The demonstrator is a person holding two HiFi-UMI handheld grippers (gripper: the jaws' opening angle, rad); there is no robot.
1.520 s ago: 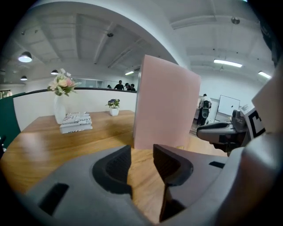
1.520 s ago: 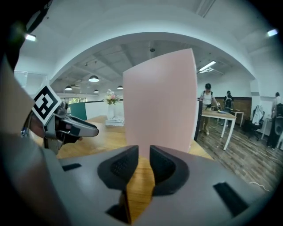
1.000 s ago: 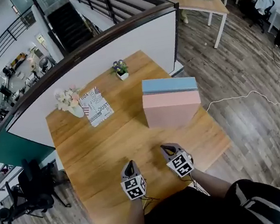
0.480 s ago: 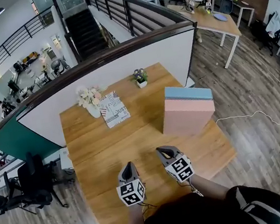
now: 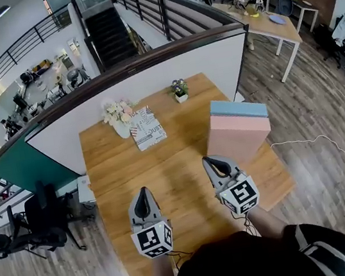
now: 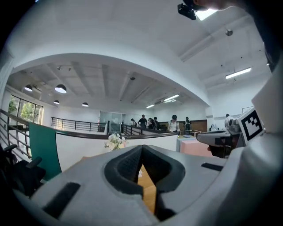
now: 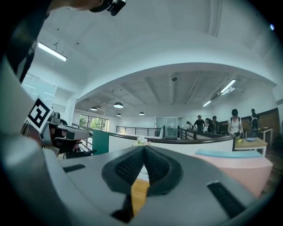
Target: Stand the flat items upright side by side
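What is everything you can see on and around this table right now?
table: one, wooden, centre
pink block: one, pink, table's right side
blue block: one, blue, against the pink block's far side
vase of flowers: one, pale, far edge
potted plant: one, small, far edge
printed booklet: one, white, flat beside the vase
partition: one, white, behind table
left gripper: grey, jaws shut, empty
right gripper: grey, jaws shut, empty

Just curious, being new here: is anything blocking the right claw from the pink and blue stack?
Nothing visible does. Only bare table lies between the right claw and the pink slab with the blue slab on top. The flower vase, booklet and small plant sit farther back, off to the left.
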